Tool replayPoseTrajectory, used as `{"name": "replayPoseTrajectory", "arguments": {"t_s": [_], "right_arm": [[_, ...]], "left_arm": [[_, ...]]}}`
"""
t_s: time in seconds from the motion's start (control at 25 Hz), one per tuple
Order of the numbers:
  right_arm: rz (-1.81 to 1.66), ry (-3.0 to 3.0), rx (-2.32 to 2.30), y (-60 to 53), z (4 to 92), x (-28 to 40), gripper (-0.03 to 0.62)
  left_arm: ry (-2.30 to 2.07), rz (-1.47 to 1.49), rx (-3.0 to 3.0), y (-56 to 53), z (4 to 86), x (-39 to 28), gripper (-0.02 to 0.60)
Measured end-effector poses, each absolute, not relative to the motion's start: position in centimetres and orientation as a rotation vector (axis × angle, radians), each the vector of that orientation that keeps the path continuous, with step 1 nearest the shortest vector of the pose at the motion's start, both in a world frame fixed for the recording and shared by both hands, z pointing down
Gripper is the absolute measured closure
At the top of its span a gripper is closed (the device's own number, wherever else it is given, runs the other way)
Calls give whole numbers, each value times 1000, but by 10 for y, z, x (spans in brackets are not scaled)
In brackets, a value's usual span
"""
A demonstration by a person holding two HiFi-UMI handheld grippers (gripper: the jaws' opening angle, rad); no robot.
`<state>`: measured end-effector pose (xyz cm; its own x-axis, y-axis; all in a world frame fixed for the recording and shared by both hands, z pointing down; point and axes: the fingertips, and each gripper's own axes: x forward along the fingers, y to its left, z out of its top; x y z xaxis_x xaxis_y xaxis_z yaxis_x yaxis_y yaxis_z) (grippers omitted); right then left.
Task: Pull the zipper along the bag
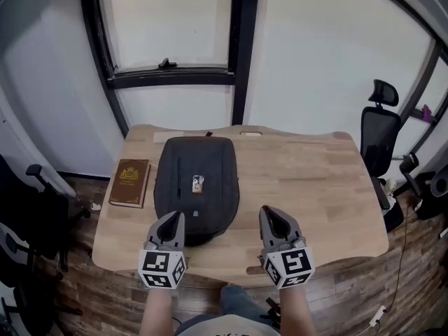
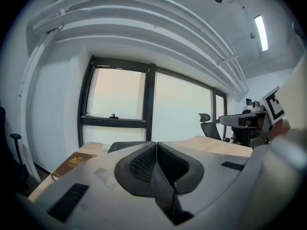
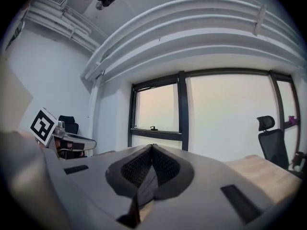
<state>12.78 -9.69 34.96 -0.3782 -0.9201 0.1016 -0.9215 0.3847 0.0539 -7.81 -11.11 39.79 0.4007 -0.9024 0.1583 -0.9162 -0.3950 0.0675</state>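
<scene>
Two grippers hover over the near edge of the wooden surface (image 1: 315,180), each with its jaws pressed together and nothing between them. The left gripper (image 1: 170,219) sits just before the near end of the bag (image 1: 196,166). The right gripper (image 1: 271,213) hangs over bare wood to that bag's right. The bag, a dark backpack, lies flat on the surface left of centre, its long side running away from the person, with a brown book (image 1: 131,183) just beside it on the left. A small pale tag (image 1: 198,183) shows on its top panel, but the zipper and its pull are too small to make out. The task looks to be at its approach step, with no contact made. Next, one gripper likely needs to open and pinch the pull while the other steadies the fabric nearby.
</scene>
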Motion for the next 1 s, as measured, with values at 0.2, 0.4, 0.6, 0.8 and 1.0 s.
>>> {"name": "replayPoseTrajectory", "arguments": {"t_s": [0.2, 0.4, 0.6, 0.8, 1.0], "right_arm": [[127, -2602, 1582, -150, 365, 145, 542], [182, -2575, 1419, -190, 402, 154, 542], [250, -2522, 1230, -224, 451, 150, 404], [311, -2461, 1094, -255, 498, 150, 410], [312, -2369, 947, -278, 546, 150, 417]], "left_arm": [[-1670, 189, 2422, -151, 420, -64, 565], [-1671, 288, 2342, -169, 453, -61, 565], [-1648, 385, 2276, -180, 487, -68, 565], [-1546, 467, 2235, -197, 521, -65, 565], [-1353, 627, 2154, -204, 565, -58, 565]]}}
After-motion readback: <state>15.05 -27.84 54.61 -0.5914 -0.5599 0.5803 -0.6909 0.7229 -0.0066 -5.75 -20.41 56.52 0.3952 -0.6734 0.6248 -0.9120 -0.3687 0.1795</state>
